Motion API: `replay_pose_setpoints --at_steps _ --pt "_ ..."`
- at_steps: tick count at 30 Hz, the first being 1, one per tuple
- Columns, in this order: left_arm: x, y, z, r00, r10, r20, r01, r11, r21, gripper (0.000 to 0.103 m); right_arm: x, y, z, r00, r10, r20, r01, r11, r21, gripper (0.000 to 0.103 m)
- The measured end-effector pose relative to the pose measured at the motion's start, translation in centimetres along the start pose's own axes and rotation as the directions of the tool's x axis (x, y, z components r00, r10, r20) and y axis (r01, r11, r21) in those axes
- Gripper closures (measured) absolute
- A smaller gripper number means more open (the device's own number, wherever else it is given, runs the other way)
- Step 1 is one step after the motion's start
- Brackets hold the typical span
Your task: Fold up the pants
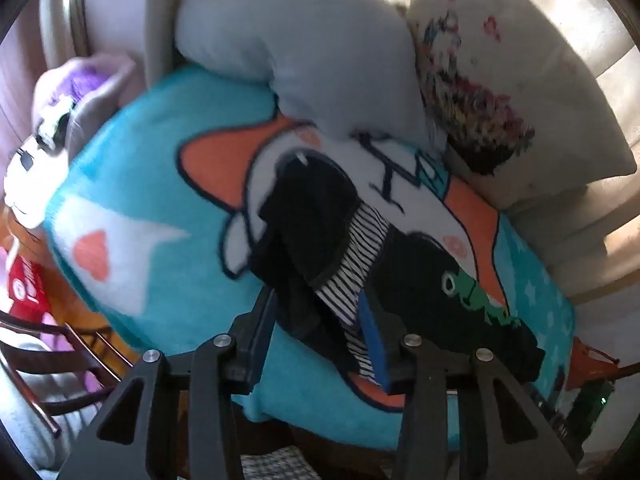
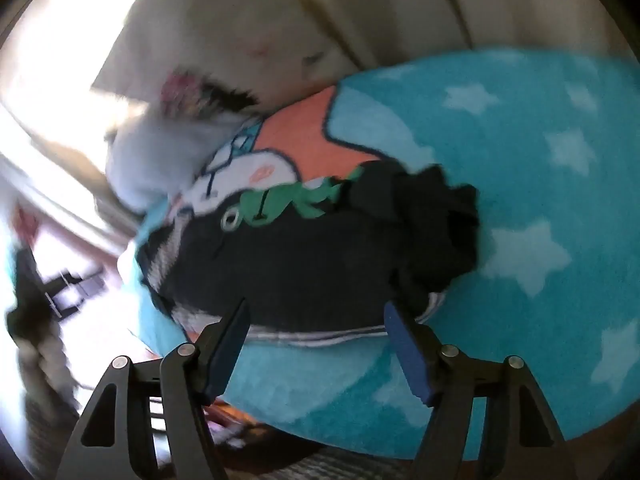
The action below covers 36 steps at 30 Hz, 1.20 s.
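Pants [image 1: 316, 240], dark with a striped lining showing, run up between the left fingers [image 1: 316, 332]. A bunched fold of the cloth and a strip of stripes sit in the gap, and the blue pad on one side lies against the stripes. The picture is too blurred to show whether the pads truly pinch the cloth, so I cannot tell if this hand has a grip.

The right fingers [image 2: 316, 336] stand wide apart with nothing pressed between them. They hover just short of the pants' near edge [image 2: 320, 264], where a pale striped hem runs across between the two tips.

Outward from both hands, the garment lies crumpled on a turquoise blanket [image 2: 540, 160] printed with stars and an orange-and-white cartoon figure. A green printed motif [image 2: 280, 204] shows on the dark cloth. From the right hand the pants' long axis seems to run crosswise, one bunched end toward the starred part of the blanket, the other toward the left hand. The left hand is the nearer, already in the cloth; the right would need to close on the hem for the pair to spread the garment flat.

Beyond lie a grey cushion [image 1: 304, 40] and a pale patterned pillow [image 1: 500, 80].
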State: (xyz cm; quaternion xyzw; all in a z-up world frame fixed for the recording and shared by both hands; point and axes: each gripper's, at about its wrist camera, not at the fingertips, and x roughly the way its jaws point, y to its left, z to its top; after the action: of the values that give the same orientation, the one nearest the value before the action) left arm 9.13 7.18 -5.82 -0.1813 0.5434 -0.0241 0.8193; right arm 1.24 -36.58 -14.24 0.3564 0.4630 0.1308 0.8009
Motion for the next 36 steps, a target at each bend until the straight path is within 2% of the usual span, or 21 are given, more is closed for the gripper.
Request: replay_pose_setpoints --at_steps 2,4,7,9,12,13,15,16,17,18,19,21,22,24,25,26,28,31,34,36 --pt "1.2 0.0 0.4 0.999 -0.028 -0.029 0.028 1.0 -0.011 0.056 0.0 -1.5 0.5 0.999 0.049 0.001 -0.049 0.994 0.095 0.029" --pt "2.3 0.2 1.1 0.998 -0.047 -0.043 0.046 0.999 -0.023 0.055 0.2 -2.2 0.6 0.999 0.05 -0.001 -0.049 0.988 0.144 0.029" --pt "3.9 0.9 2.2 0.996 -0.067 -0.055 0.064 0.996 -0.059 0.053 0.6 -1.6 0.5 1.0 0.002 -0.014 0.0 0.991 0.137 0.029" --pt "4.8 1.5 3.0 0.996 -0.07 -0.054 0.066 0.995 -0.078 0.053 0.4 -0.7 0.9 0.998 -0.061 -0.014 0.062 0.993 0.096 0.029" --pt "6.3 1.7 4.0 0.996 -0.039 -0.075 0.035 0.998 -0.049 0.051 0.2 0.5 1.0 0.994 -0.107 -0.003 0.107 0.993 0.047 0.029" --pt "6.9 1.6 4.3 0.996 -0.016 -0.09 0.013 1.0 -0.028 0.051 0.2 0.5 0.9 0.99 -0.138 -0.025 0.139 0.989 0.045 0.029" --pt "7.9 1.5 4.6 0.993 0.022 -0.114 -0.021 1.0 0.003 0.051 0.4 0.5 0.9 0.99 -0.139 -0.036 0.14 0.989 0.054 0.029" --pt "8.3 1.3 4.8 0.992 0.035 -0.121 -0.032 0.999 0.021 0.051 0.5 0.3 0.9 0.981 -0.171 -0.093 0.177 0.982 0.069 0.029" --pt "8.4 1.1 4.9 0.992 0.041 -0.12 -0.036 0.999 0.04 0.052 0.6 0.4 0.7 0.976 -0.185 -0.117 0.195 0.978 0.078 0.029" --pt "8.5 0.8 5.0 0.992 0.035 -0.118 -0.028 0.998 0.056 0.07 0.6 0.3 0.5 0.976 -0.178 -0.122 0.189 0.978 0.089 0.029" --pt "8.5 0.5 5.1 0.991 0.03 -0.127 -0.021 0.997 0.074 0.087 0.7 0.3 0.3 0.98 -0.158 -0.122 0.171 0.98 0.105 0.029" --pt "8.4 0.2 5.2 0.991 0.015 -0.135 -0.004 0.997 0.083 0.088 0.9 0.1 -0.1 0.99 -0.067 -0.121 0.085 0.984 0.156 0.029" --pt "8.2 0.1 5.2 0.991 0.003 -0.137 0.008 0.997 0.083 0.089 1.4 0.0 -0.3 0.991 0.015 -0.133 0.011 0.981 0.193 0.029" --pt "7.8 0.0 5.4 0.987 -0.046 -0.157 0.056 0.997 0.06 0.09 3.0 0.0 -0.9 0.964 0.184 -0.193 -0.129 0.955 0.266 0.029" --pt "7.5 0.0 5.5 0.985 -0.065 -0.162 0.073 0.996 0.049 0.091 4.2 0.1 -1.2 0.934 0.274 -0.228 -0.193 0.927 0.32 0.029" --pt "7.2 0.0 5.7 0.983 -0.083 -0.162 0.09 0.995 0.039 0.091 5.0 0.2 -1.7 0.916 0.315 -0.247 -0.217 0.91 0.353 0.029" --pt "6.4 0.0 5.9 0.98 -0.119 -0.16 0.124 0.992 0.016 0.091 6.9 0.8 -2.5 0.885 0.365 -0.288 -0.236 0.887 0.397 0.029" --pt "5.5 0.2 6.2 0.974 -0.166 -0.155 0.164 0.986 -0.024 0.091 9.5 1.1 -3.2 0.861 0.401 -0.313 -0.248 0.868 0.431 0.029" --pt "4.9 0.2 6.4 0.97 -0.193 -0.147 0.187 0.981 -0.053 0.091 11.0 1.3 -3.4 0.858 0.398 -0.326 -0.23 0.864 0.448 0.029" --pt "4.8 0.4 6.3 0.97 -0.197 -0.144 0.19 0.98 -0.061 0.091 11.6 1.1 -3.3 0.869 0.368 -0.33 -0.197 0.871 0.451 0.029"
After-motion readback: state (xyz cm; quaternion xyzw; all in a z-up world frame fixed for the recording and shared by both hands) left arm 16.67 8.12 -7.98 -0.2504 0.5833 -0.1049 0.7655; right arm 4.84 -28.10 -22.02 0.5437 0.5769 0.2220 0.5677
